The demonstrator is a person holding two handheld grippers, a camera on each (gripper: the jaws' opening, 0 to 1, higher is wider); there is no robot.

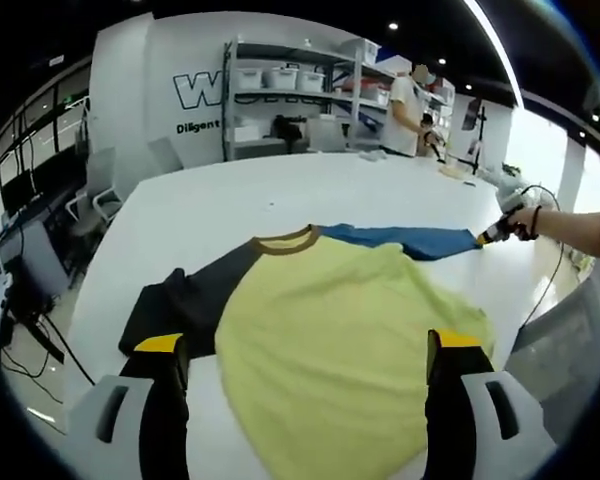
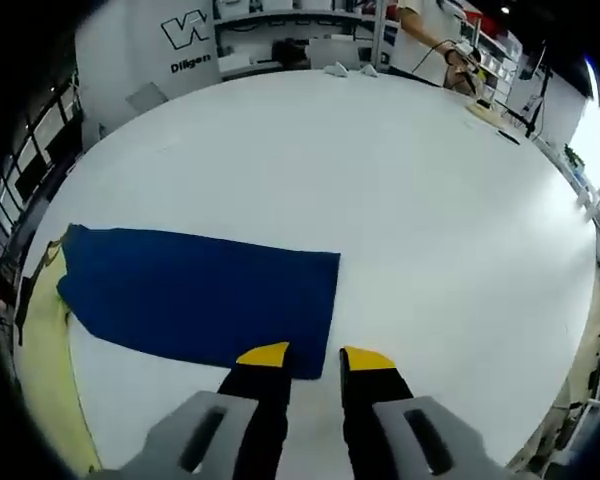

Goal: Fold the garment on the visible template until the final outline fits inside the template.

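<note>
On the white table [image 2: 430, 220], right gripper [image 2: 315, 355] seemingly grips blue sleeve [image 2: 200, 295].

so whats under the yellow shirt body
The white table lies around the yellow body, with the blue sleeve and the dark sleeve spread flat at its sides. No template outline shows; anything beneath the cloth is covered.
</note>
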